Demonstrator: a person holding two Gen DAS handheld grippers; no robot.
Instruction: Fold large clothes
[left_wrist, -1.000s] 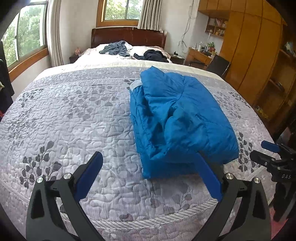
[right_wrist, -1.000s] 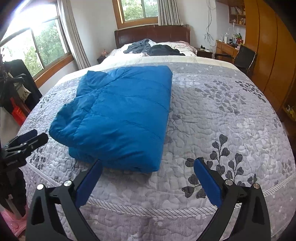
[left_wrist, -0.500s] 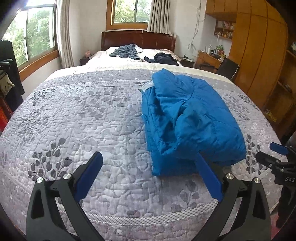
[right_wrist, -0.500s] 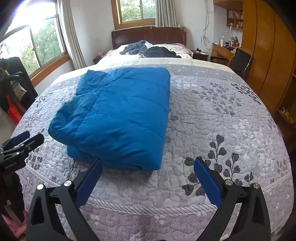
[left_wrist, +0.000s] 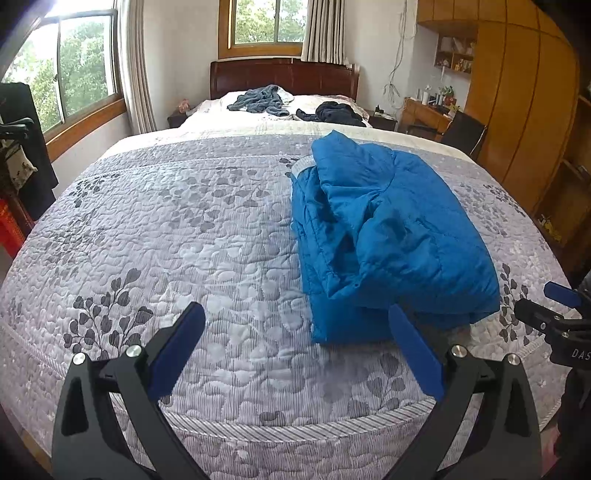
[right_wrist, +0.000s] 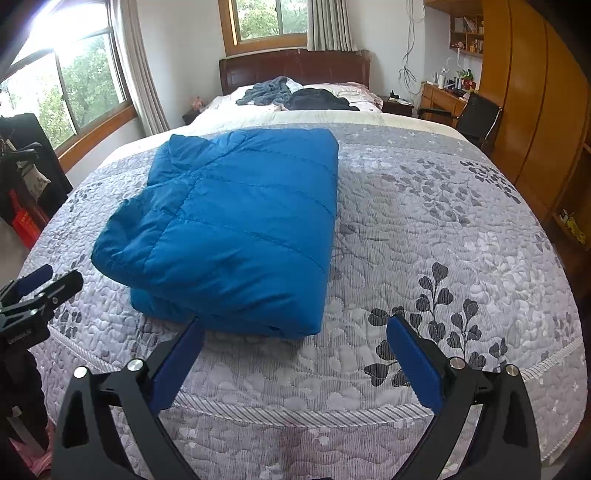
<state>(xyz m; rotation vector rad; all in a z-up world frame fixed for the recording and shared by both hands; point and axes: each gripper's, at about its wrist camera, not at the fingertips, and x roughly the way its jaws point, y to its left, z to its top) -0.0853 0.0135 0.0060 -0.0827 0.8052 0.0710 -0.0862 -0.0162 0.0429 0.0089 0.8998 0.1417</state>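
Observation:
A blue quilted jacket (left_wrist: 388, 236) lies folded into a thick rectangle on the grey floral bedspread (left_wrist: 184, 240). In the right wrist view the same jacket (right_wrist: 236, 225) sits left of centre, its smooth top panel up. My left gripper (left_wrist: 295, 325) hovers open over the bed's near edge, its right finger just in front of the jacket's near corner, nothing held. Above the foot of the bed, my right gripper (right_wrist: 295, 336) also stands open and empty, just short of the jacket's near edge. Each gripper shows at the edge of the other's view.
A dark blue-grey garment (left_wrist: 262, 99) and a black garment (left_wrist: 336, 112) lie near the headboard (left_wrist: 284, 75). Wooden wardrobes (left_wrist: 524, 103), a desk and a black chair (left_wrist: 463, 131) line the right side. Windows and hanging dark clothes (right_wrist: 22, 162) are on the left.
Both grippers have pulled back from the folded jacket, and the left view has swung so the jacket sits further right. The jacket itself has not moved.

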